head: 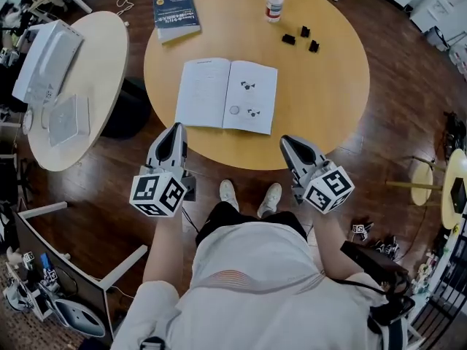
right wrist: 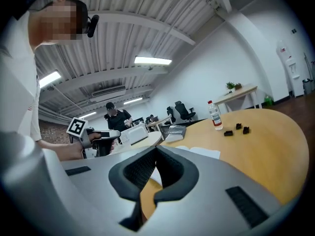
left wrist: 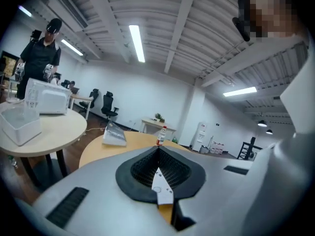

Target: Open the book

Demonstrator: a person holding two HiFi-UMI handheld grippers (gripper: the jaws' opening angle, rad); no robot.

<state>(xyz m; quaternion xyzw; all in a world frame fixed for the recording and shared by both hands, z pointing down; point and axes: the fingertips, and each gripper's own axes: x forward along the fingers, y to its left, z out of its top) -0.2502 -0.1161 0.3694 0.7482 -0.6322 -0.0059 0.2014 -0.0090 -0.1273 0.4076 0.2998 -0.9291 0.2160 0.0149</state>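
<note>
Book-opening task: final check with both grippers clear

Status, as judged from the layout: the book (head: 226,95) already lies open, so the step in hand is to confirm the result and leave it undisturbed.

Procedure
1. Hold the left gripper (head: 174,131) and the right gripper (head: 290,144) off the round wooden table (head: 328,108), near the person's body, where the head view shows them. Neither touches the book.
2. Leave the jaws as they are. In the left gripper view the jaws meet at the tips with nothing between them. In the right gripper view the jaws likewise meet at the tips and carry nothing.
3. Check that both pages rest flat. A thin book with a soft spine may let a leaf turn back. If one lifts, press it down with a closed tip near the spine, not at the page edge.
4. Avoid sweeping a gripper low over the near rim of the table, where the book lies closest.

Condition of the book
- Position: near side of the table, left of centre, spine running away from the person, slightly turned.
- Left page: white, with faint lines of print.
- Right page: white, with a few small dark figures and one small round mark. Whether that mark is printed or a loose object cannot be told.
- Both pages look flat.

A closed blue book (head: 176,15), a bottle (head: 274,1) and three small black pieces (head: 300,39) sit at the far side, well apart from the open book.
</note>
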